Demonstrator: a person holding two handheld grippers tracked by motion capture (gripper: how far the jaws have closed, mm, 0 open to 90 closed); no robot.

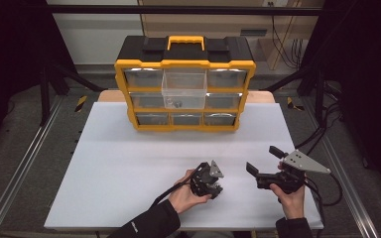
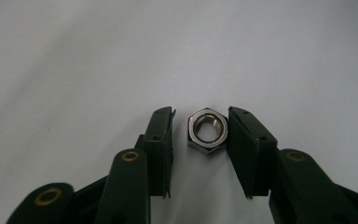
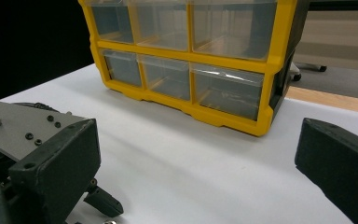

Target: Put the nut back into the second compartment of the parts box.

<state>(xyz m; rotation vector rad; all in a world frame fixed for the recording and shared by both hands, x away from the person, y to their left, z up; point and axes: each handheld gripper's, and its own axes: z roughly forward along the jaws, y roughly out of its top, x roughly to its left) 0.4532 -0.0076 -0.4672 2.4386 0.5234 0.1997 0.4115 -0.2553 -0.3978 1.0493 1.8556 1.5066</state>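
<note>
1. A steel hex nut (image 2: 208,130) is being shown lying flat on the white table (image 1: 129,163), hole upward, near the person's edge and well short of the yellow drawer organizer (image 1: 184,121).
2. The left gripper (image 2: 200,133) is being held low over the table with the nut framed between its jaws; these are parted, with a gap on the left side and the right pad just beside or barely touching a flat, so nothing is being gripped yet.
3. The right gripper (image 1: 262,161) is being held above the table to the right with its jaws spread wide and nothing between them.
4. The nut is being judged small, light, rigid and not fragile, yet smooth and prone to skidding or flipping on the slick surface.
5. Hold is best being taken across two opposite flats, low and square, so that the pads are seated evenly instead of on corners.
6. One clear drawer (image 1: 184,89) is being left pulled out of the organizer's top row.
</note>
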